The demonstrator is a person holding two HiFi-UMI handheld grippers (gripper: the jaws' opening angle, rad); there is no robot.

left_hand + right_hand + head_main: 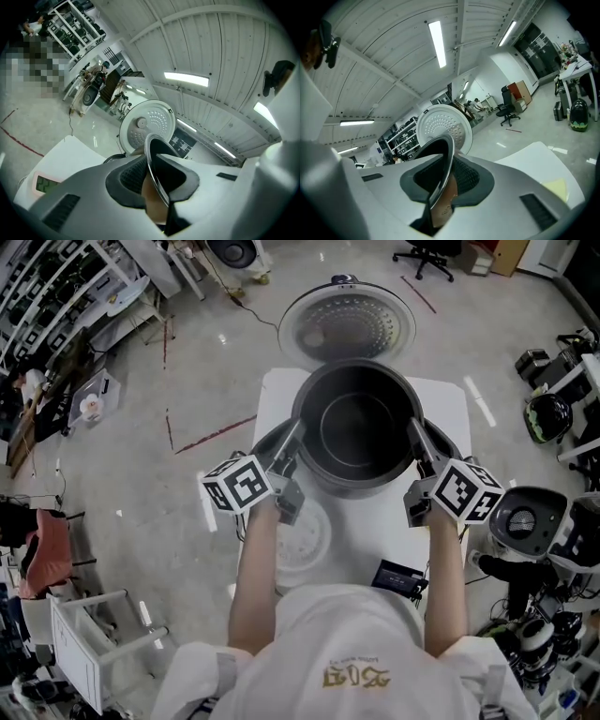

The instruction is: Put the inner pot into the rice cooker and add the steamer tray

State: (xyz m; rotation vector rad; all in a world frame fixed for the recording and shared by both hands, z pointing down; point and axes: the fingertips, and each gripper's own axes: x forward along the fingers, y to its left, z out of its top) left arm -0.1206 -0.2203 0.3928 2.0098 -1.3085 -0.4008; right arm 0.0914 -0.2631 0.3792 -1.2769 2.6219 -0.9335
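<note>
A white rectangular table (448,401) carries a dark round rice cooker (268,442), of which only a ring of the body shows on either side. Its round white perforated lid (347,324) stands open at the far side. A dark grey round metal inner pot (356,427) hangs over the cooker's opening, rim well clear of the ring; whether its base has entered the opening is hard to tell from above.

A pale round disc, perhaps the steamer tray (309,538), lies flat on the table nearer the person, beside the cooker.

The left gripper (296,435) has its jaws narrowed onto the pot's left rim, the thin metal edge (157,173) pinched between the dark pads. The right gripper (416,433) clamps the opposite rim (440,180) the same way.

A small black device (398,576) sits at the table's near edge.
</note>
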